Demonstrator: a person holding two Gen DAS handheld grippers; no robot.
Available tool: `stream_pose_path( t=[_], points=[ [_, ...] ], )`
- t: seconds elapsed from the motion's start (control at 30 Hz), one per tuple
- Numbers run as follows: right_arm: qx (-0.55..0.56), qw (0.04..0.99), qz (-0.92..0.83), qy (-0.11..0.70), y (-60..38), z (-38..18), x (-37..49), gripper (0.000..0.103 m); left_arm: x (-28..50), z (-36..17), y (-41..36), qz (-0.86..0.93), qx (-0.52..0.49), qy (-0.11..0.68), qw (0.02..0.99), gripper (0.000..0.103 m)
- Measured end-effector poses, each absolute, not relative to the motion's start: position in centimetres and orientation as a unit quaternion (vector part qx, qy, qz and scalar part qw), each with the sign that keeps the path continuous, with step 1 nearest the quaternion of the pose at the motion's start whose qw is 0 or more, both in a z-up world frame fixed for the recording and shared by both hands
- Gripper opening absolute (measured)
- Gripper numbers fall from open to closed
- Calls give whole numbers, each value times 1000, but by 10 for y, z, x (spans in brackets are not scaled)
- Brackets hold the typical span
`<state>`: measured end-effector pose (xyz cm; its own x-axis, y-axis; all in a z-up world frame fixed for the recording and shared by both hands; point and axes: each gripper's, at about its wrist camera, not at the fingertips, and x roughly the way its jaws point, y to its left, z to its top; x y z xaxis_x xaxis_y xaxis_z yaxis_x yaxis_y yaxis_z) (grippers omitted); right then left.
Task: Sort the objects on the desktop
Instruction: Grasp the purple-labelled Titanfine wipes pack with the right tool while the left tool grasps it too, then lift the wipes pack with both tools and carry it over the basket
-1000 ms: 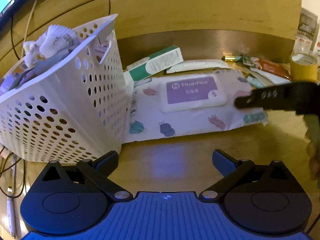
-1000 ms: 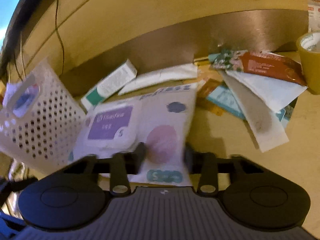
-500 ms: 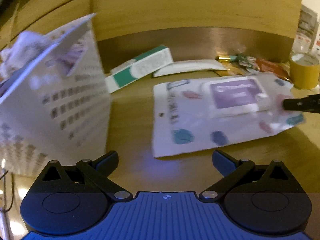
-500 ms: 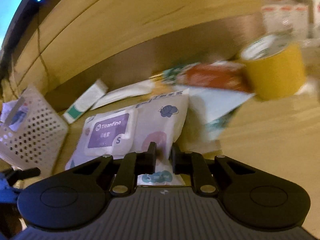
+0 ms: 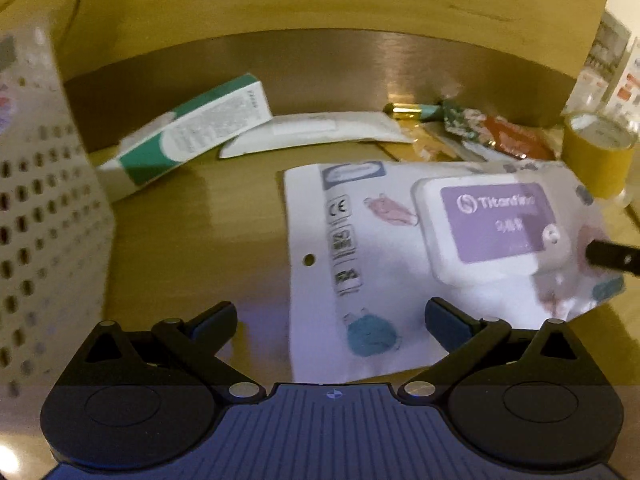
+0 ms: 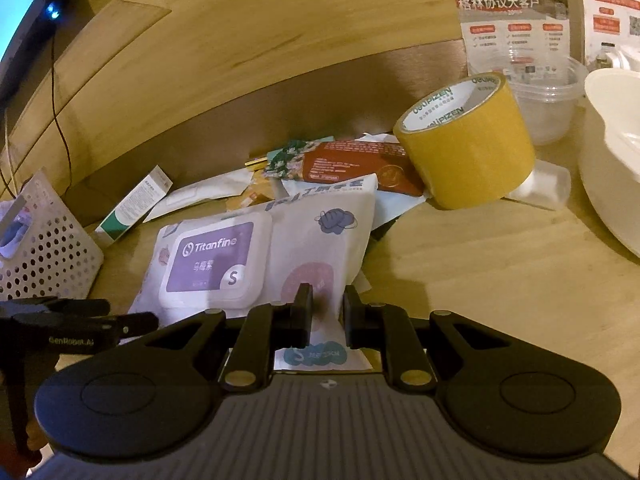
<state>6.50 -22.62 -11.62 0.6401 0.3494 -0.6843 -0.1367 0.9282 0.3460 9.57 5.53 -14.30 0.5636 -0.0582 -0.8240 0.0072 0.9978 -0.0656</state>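
The right gripper [image 6: 325, 309] pinches the wipes pack [image 6: 256, 264] at its 6 o'clock edge, the left gripper [image 5: 330, 322] waits spread wide, and next I think the pack goes to the white basket [image 6: 44, 256] at 9 o'clock.

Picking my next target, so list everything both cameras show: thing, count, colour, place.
wipes pack: 1, white with purple lid, desk centre, near edge between right jaws
basket: 1, white perforated, left
carton: 1, green-white, lying by back wall
white sachet: 1, beside carton
snack packets: several, red, green, orange, piled behind pack
tape roll: 1, yellow, right of pile
clear tubs: stacked, behind tape
bowl: 1, white, far right
left gripper: jaws open, empty
right gripper: jaws shut on pack
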Motion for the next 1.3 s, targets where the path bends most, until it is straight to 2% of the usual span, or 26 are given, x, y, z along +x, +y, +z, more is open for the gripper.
stream_pose_path(
  t=[0.23,0.3,0.33,0.37,0.43,0.63,0.93,1.3],
  points=[
    [122,897,133,405,-223,-118,67,21,96,-150,27,-62,5,454,889,102],
    [120,897,131,406,-223,-119,68,25,95,-151,24,-62,1,447,892,101],
    [119,897,129,406,-222,-119,68,25,95,-150,24,-63,-5,444,894,94],
    [119,897,129,406,-221,-120,69,26,95,-148,25,-67,-11,439,896,79],
    [119,898,130,404,-219,-120,69,28,96,-142,25,-74,-17,432,898,60],
    [99,906,123,393,-212,-119,68,21,98,-134,21,-55,5,425,903,31],
    [89,914,129,374,-211,-104,57,20,90,-113,20,-47,19,407,912,28],
    [88,929,146,328,-210,-55,47,20,75,-60,22,-34,31,363,931,28]
  ],
)
